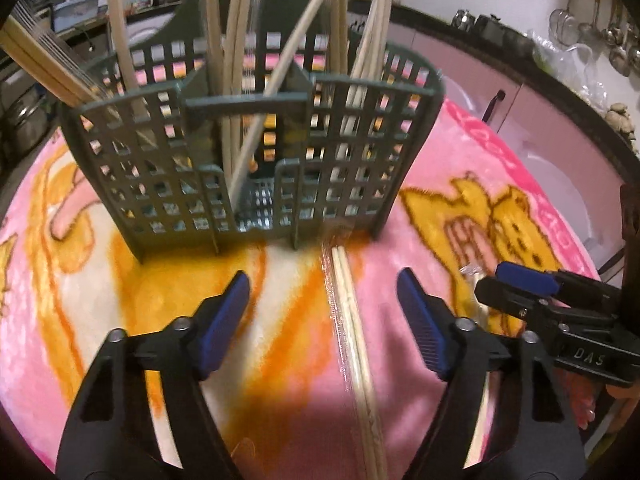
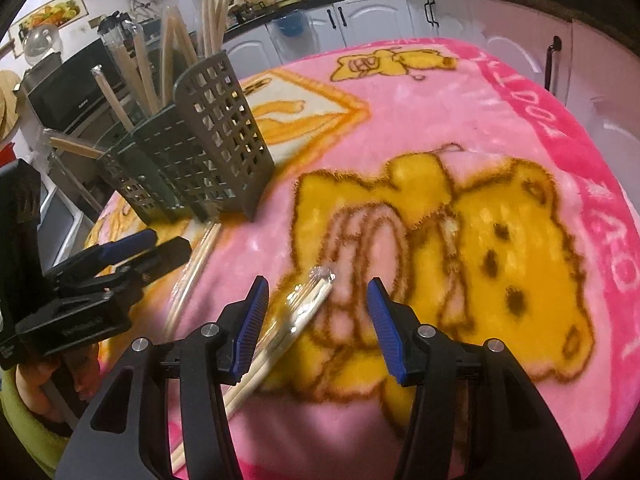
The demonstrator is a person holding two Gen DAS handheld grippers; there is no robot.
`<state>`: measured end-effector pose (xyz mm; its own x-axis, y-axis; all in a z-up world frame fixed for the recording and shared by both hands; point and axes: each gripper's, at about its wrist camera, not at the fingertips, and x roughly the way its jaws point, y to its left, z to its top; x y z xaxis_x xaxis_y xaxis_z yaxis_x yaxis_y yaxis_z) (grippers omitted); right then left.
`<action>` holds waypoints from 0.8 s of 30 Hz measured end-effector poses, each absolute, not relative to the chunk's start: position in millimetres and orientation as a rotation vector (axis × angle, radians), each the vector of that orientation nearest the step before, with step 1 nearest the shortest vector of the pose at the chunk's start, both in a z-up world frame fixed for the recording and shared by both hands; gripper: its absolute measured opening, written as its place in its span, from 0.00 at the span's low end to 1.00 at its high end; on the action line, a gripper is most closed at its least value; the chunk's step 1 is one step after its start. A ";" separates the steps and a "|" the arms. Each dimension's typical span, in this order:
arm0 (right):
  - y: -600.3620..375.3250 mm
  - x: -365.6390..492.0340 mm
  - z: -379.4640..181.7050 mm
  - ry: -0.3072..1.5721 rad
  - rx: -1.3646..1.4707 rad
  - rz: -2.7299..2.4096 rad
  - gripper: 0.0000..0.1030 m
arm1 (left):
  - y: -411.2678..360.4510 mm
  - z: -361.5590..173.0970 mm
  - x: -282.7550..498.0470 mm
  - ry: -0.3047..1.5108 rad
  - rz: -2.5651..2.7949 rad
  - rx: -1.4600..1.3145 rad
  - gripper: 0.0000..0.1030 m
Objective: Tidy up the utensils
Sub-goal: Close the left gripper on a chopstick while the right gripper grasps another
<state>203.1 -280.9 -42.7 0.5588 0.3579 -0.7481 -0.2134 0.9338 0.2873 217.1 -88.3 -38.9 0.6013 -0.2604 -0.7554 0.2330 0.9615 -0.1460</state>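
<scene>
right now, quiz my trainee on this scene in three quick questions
1. True or false: the left gripper is shut on the chopsticks.
2. Where do the wrapped chopsticks lie: A) in the caddy, B) flat on the blanket, C) in the right gripper?
3. What stands upright in the caddy?

Key:
1. False; its fingers are apart, chopsticks lying between them.
2. B
3. More chopsticks, several in clear wrappers.
</scene>
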 end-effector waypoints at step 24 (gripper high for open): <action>-285.7 174.2 -13.4 0.735 0.199 0.388 0.05 | -76.8 -52.9 233.9 0.939 -0.228 -0.056 0.08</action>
<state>174.2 -285.7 -13.4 0.6752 0.4112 -0.6124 -0.2735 0.9106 0.3098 233.9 -76.8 -52.9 0.5686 -0.2185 -0.7931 0.1696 0.9745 -0.1469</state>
